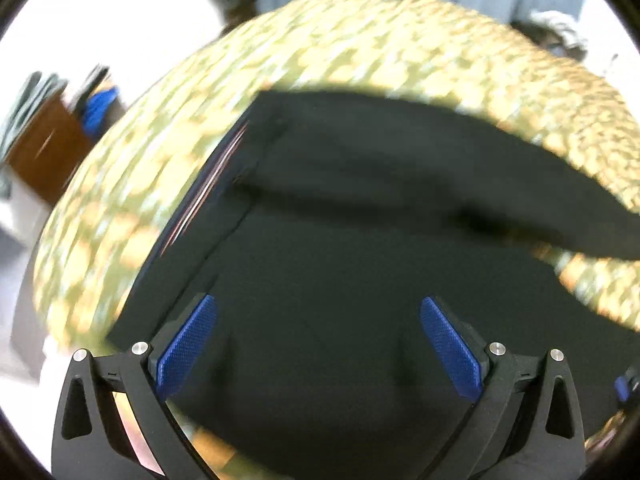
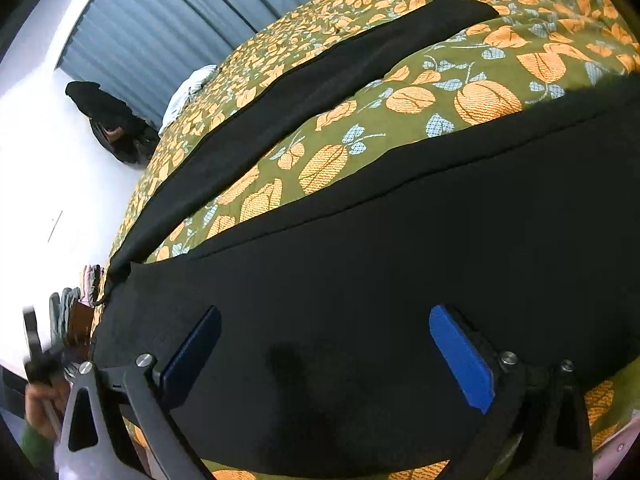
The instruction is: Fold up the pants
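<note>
Right wrist view first: your right gripper (image 2: 325, 344) hangs at six o'clock with its fingers (image 2: 460, 356) spread wide and nothing between them, poised just over the broad upper part of the black pants (image 2: 360, 300). That cloth fills the lower half of the view, lying flat on the bed (image 2: 440, 92) with its leaf-print cover. Farther out, one leg runs as a long dark strip toward one o'clock, and a wedge of bare cover sits between it and the nearer black cloth, so the legs look to be still spread apart. At eight o'clock your other hand (image 2: 40, 404) shows, blurred.

In the left wrist view your left gripper (image 1: 318, 340) is at six o'clock, fingers (image 1: 186, 348) likewise open and empty above the black cloth. Beyond, at ten o'clock, a straight edge with a thin light stripe looks like the waistband; blur keeps me from being sure.

By my reading the fold has hardly begun: the pants are laid out, no leg is brought over the other, and you have yet to take hold of an edge.
</note>
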`<state>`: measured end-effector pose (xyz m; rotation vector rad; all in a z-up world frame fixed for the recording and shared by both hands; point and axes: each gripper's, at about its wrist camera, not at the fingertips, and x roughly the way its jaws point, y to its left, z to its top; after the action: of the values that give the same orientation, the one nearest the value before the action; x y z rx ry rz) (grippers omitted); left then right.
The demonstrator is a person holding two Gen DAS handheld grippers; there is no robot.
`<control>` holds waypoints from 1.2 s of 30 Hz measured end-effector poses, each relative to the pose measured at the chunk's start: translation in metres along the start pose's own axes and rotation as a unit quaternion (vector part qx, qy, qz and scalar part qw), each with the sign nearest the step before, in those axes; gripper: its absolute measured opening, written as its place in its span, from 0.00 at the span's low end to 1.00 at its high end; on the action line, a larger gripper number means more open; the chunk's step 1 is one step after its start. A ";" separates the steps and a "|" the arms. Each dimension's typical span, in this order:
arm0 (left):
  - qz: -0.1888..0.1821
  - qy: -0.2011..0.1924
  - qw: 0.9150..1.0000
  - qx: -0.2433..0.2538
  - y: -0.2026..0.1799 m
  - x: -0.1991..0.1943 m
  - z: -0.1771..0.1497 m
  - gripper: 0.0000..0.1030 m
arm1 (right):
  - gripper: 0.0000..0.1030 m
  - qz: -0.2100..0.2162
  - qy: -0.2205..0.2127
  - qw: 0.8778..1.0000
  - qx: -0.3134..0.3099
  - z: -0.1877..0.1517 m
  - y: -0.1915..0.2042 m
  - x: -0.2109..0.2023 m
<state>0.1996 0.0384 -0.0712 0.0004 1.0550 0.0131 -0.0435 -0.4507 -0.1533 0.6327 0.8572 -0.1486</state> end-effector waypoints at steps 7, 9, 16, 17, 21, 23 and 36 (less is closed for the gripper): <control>0.055 -0.032 0.997 0.039 -0.021 0.072 0.074 0.99 | 1.00 -0.001 -0.002 1.000 0.004 0.001 -0.002 0.003; 0.101 0.031 0.994 0.026 0.007 0.113 0.071 1.00 | 1.00 -0.011 0.000 1.000 -0.008 0.000 0.001 0.005; 0.055 0.002 0.998 -0.025 0.042 0.062 0.042 0.99 | 1.00 -0.046 0.002 0.998 -0.049 -0.006 0.012 0.011; 0.053 -0.002 0.999 -0.012 0.037 0.057 0.041 0.99 | 1.00 -0.051 0.004 0.997 -0.053 -0.006 0.014 0.013; 0.025 -0.018 0.999 0.015 0.007 0.045 0.050 0.99 | 1.00 -0.071 0.012 0.995 -0.076 -0.008 0.020 0.017; 0.011 -0.021 1.000 0.008 -0.007 0.051 0.057 0.99 | 1.00 -0.073 0.013 0.994 -0.079 -0.009 0.020 0.018; 0.018 -0.023 1.000 0.000 -0.047 0.089 0.096 0.99 | 1.00 -0.094 0.015 0.990 -0.103 -0.008 0.028 0.014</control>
<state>0.3269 -0.0068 -0.1016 0.0192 1.0092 0.0463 -0.0292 -0.4221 -0.1552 0.3604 0.9483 -0.2185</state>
